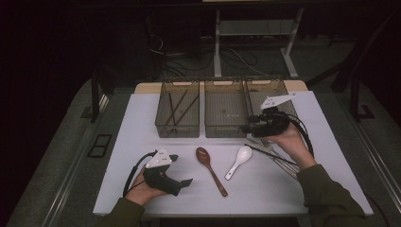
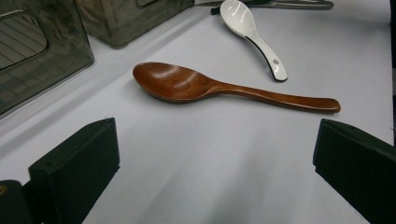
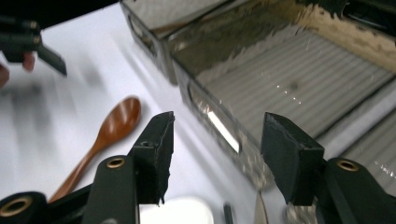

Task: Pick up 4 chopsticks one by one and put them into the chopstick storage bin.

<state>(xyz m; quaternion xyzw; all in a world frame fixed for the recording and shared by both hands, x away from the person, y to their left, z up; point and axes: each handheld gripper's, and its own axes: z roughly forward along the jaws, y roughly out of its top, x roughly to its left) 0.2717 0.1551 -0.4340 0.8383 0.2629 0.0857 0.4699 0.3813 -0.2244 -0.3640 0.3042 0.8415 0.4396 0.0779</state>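
**Two spoons on the mat, both tongs empty**

My left gripper point(image 1: 182, 182) rests at the lower left of the high view, jaws spread wide with nothing between them. In the left gripper view the wooden spoon point(image 2: 219, 86) lies across the middle of the frame on the white table point(image 2: 233, 163), bowl to the left, handle running right. The white spoon point(image 2: 254, 39) sits at the upper centre, apart from it.

My right gripper point(image 1: 247, 126) hangs at centre right of the high view, by the front wall of the middle bin point(image 1: 225, 113). Its jaws stand parted and hold nothing.

I judge the wooden spoon light, stiff and smoothly varnished, so rather slippery. I would pinch it across the handle just behind the bowl, where it narrows, so it balances. The white spoon looks glazed ceramic: heavier, slick, and liable to chip if dropped, so a firm grip on its flat handle suits it best.
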